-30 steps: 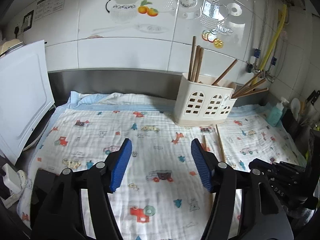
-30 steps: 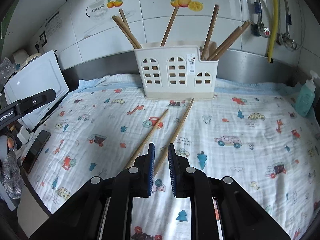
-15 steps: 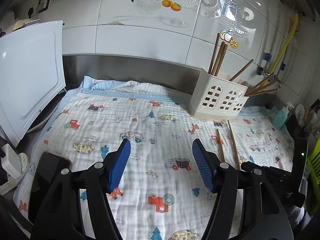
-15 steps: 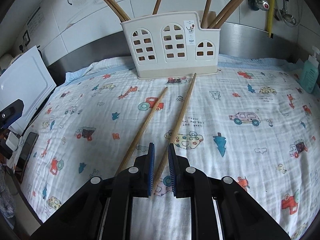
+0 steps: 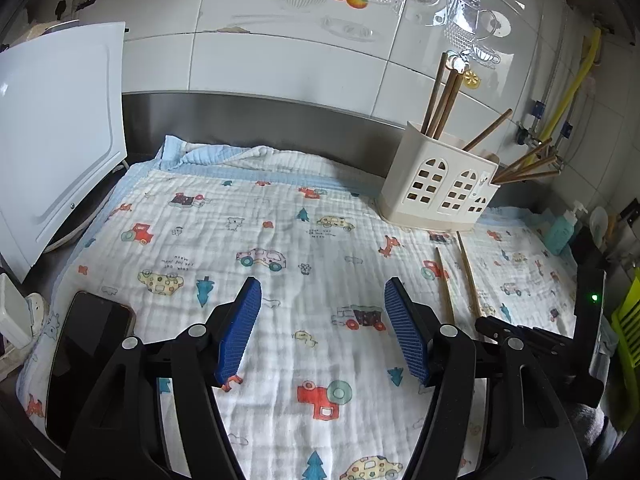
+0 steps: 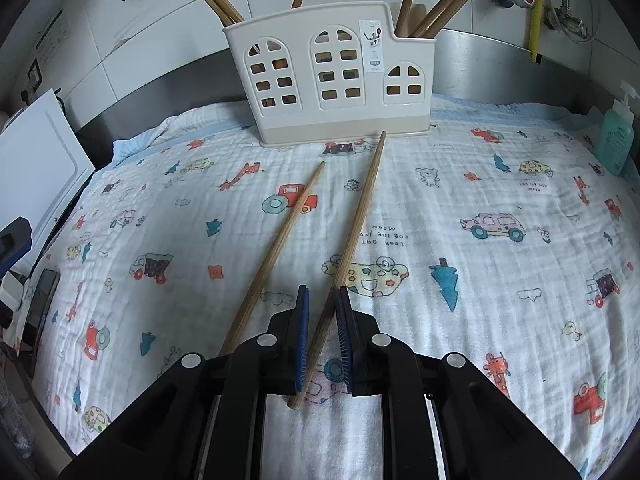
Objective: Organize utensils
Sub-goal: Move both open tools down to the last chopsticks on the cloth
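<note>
Two wooden chopsticks lie on the printed cloth, pointing toward a cream utensil holder (image 6: 328, 76) that has several chopsticks in it. My right gripper (image 6: 322, 300) is low over the cloth, its jaws narrowly apart around the near end of the right chopstick (image 6: 352, 232); the pads do not clearly press it. The left chopstick (image 6: 280, 236) lies just outside its left finger. My left gripper (image 5: 322, 316) is wide open and empty above the cloth's middle. Its view shows the holder (image 5: 438, 184) at the right, both loose chopsticks (image 5: 460, 280) and the right gripper's body.
A white board (image 5: 56, 132) leans at the left. A dark phone (image 5: 84, 352) lies on the cloth's near-left corner. A teal soap bottle (image 6: 616, 136) stands at the right edge. Steel backsplash and tiled wall lie behind; pipes run at the far right.
My right gripper has moved forward and down, so the right chopstick's near end now lies between its jaws. My left gripper has drawn back and left, staying open.
</note>
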The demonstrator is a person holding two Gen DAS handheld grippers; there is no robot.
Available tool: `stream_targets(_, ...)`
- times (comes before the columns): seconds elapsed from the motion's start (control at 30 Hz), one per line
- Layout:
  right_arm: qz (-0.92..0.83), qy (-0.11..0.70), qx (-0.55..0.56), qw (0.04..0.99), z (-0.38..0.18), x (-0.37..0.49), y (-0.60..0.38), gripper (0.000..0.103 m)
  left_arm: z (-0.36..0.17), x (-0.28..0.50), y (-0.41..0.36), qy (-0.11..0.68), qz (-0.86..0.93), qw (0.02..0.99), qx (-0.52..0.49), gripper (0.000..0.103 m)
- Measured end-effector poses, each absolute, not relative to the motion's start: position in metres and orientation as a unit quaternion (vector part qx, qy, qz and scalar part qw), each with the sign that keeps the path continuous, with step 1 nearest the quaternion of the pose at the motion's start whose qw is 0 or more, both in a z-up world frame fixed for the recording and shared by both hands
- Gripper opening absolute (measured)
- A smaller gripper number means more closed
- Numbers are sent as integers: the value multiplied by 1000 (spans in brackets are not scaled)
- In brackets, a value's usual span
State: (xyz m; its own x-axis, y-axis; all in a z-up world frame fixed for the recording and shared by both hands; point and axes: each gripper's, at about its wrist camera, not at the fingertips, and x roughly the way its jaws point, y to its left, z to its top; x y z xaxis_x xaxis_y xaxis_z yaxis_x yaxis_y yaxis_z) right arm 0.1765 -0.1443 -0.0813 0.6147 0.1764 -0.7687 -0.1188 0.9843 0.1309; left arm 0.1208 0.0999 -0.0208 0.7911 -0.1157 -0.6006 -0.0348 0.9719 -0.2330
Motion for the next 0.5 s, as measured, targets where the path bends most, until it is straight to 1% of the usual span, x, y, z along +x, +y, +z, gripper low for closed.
stream_targets(0.17,74,438,40,895,-86,182,-145,14,-25,121,99,329,-22,937,-118,66)
stream_targets(0.2,73,438,36,895,-87,182,-145,14,-26,122,98,331,-22,936,-118,66)
stream_targets(0.27,72,439,32,895,-87,182,-143,14,-28,122,98,334,-19,935,-119,71)
stream_targets(0.33,69,439,34,895,-87,182,-144,11,-29,122,96,336,-20,934,-120,71)
stream_targets(0.5,71,439,46,894,-85,180,-150,9,-31,121,90,340,-22,933,-116,72)
